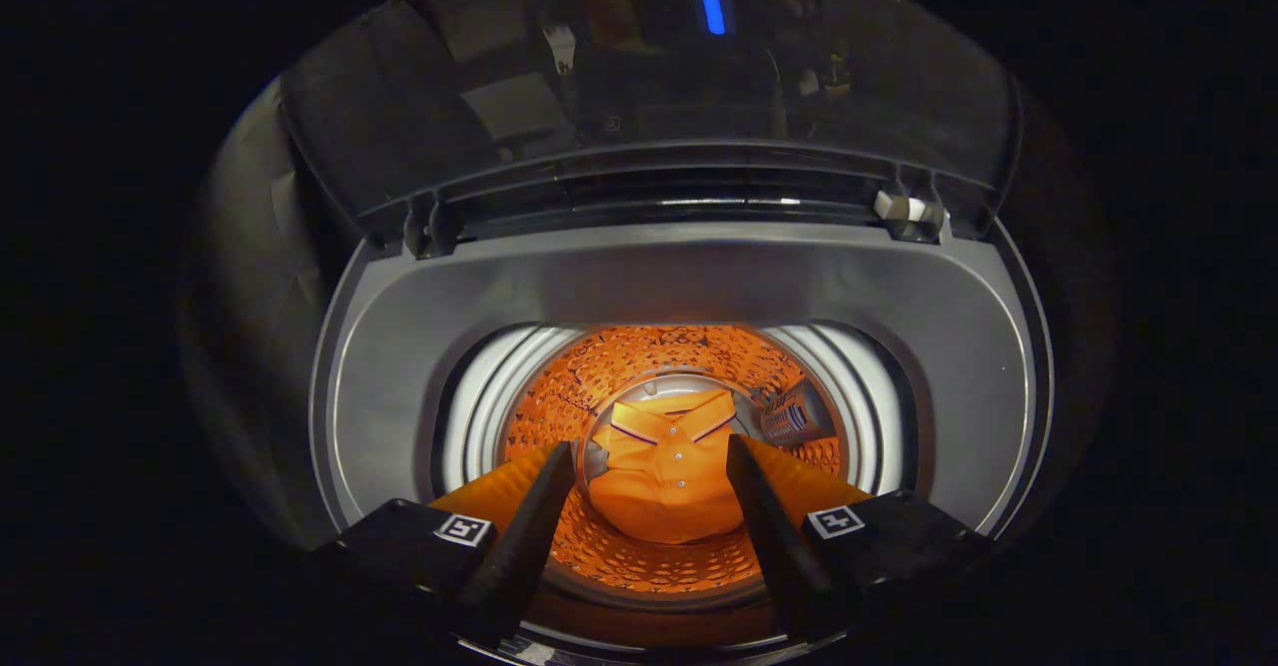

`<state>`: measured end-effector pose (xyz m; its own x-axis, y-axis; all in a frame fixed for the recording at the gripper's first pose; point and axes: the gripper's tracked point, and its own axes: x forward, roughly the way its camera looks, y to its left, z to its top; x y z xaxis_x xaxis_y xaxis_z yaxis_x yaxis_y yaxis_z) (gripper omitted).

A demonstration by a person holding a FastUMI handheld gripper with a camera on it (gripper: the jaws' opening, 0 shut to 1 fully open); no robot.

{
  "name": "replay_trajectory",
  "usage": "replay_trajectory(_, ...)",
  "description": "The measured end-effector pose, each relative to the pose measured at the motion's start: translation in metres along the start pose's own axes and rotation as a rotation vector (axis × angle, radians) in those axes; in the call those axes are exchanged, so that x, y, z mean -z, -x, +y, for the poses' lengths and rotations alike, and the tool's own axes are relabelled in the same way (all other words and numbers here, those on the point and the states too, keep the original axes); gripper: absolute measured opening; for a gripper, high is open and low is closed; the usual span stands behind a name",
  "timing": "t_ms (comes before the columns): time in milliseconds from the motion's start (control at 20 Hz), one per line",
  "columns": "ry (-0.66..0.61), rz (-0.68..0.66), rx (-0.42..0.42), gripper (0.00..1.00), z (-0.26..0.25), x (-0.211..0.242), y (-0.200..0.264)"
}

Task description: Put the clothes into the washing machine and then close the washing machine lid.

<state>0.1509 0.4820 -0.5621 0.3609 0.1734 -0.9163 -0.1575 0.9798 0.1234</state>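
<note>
Here the gripper (651,456) hangs over the washer's mouth, its fingers (539,506) spread and gripping nothing, a sign the load is let go. Between and beyond them the folded orange polo shirt (664,476) lies on the perforated steel drum (559,396) floor. Farther back, the dark glass lid (649,77) stands raised on its hinges, so closing it appears to be what remains.

Folded orange shirt (664,476) on drum floor; washing machine lid (649,77) upright, open.
</note>
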Motion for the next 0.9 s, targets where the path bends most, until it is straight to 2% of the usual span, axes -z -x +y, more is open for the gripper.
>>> replay_trajectory(250,0.013,-0.125,-0.017,0.99,0.003,-0.009,0.042)
replay_trajectory(450,0.013,-0.270,-0.044,0.99,0.007,-0.029,0.093)
replay_trajectory(650,0.044,-0.448,-0.042,0.99,0.000,-0.067,0.152)
replay_trajectory(900,0.015,-0.667,-0.059,0.98,-0.011,-0.123,0.243)
